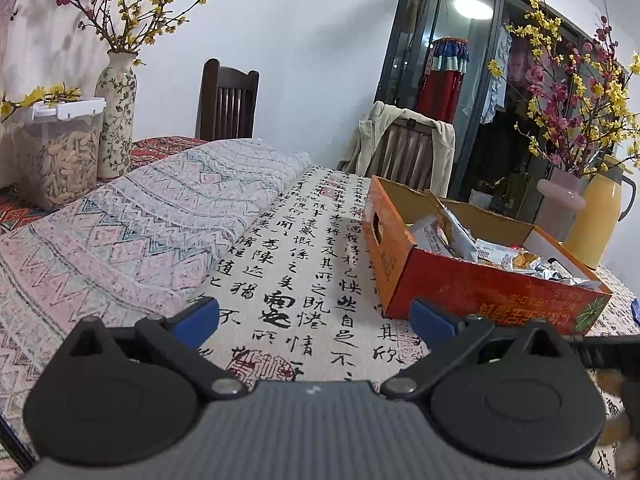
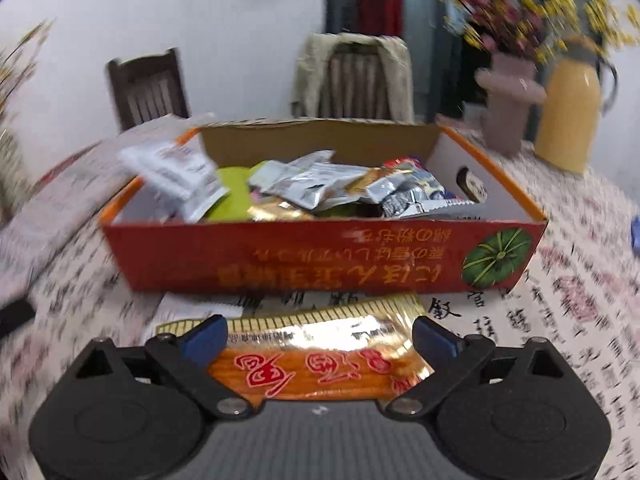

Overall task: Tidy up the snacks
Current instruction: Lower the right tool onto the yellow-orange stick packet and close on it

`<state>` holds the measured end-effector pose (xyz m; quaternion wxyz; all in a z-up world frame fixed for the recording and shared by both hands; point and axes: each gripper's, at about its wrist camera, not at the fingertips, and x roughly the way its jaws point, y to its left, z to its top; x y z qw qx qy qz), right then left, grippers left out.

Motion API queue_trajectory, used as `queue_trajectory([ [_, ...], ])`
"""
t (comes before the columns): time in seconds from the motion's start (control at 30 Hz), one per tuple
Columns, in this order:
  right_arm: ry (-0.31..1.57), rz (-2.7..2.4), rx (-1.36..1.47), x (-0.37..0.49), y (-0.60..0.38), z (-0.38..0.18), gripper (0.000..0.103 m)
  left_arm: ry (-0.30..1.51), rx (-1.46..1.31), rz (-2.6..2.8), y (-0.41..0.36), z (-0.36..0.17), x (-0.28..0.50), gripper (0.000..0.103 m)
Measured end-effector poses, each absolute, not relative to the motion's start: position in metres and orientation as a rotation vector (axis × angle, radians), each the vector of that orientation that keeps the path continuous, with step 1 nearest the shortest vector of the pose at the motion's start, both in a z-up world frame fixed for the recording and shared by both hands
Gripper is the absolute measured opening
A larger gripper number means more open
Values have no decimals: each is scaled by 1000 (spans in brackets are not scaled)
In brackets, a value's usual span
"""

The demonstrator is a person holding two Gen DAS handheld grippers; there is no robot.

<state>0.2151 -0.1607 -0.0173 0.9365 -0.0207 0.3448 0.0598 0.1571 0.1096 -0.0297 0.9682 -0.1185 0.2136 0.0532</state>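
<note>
An orange-red cardboard box [image 1: 472, 284] [image 2: 280, 256] stands open on the calligraphy tablecloth [image 1: 304, 248], holding several wrapped snacks [image 1: 452, 236] [image 2: 320, 188]. My left gripper [image 1: 316, 320] is open and empty above bare cloth, left of the box's near corner. My right gripper [image 2: 320, 338] is open just in front of the box's long side. A gold and orange snack packet [image 2: 320, 360] lies between and under its blue fingertips. The jaws stand wide and do not press on it. A white packet [image 2: 188, 308] pokes out beside it on the cloth. The right wrist view is blurred.
A folded patterned cloth [image 1: 140, 220] lies left of the box. Behind it stand a clear tub of seeds [image 1: 60, 160] and a flowered vase [image 1: 118, 120]. A pink vase [image 1: 560, 200] and yellow thermos [image 1: 600, 216] stand beyond the box. Two chairs [image 1: 226, 100] [image 1: 404, 148] line the far edge.
</note>
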Motion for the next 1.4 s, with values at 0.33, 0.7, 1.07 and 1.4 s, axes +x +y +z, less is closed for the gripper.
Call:
queue_trajectory([
  [0.33, 710, 98, -151, 165, -193, -17, 99, 442, -248, 111, 110, -30, 158, 103],
  [0.7, 739, 3, 35, 165, -198, -21, 103, 449, -257, 114, 112, -31, 160, 103],
  [1.07, 728, -7, 36, 167, -194, -46, 103, 431, -256, 111, 112, -30, 157, 103],
  [1.4, 696, 90, 9, 157, -196, -41, 73, 419, -258, 111, 113, -30, 155, 103],
])
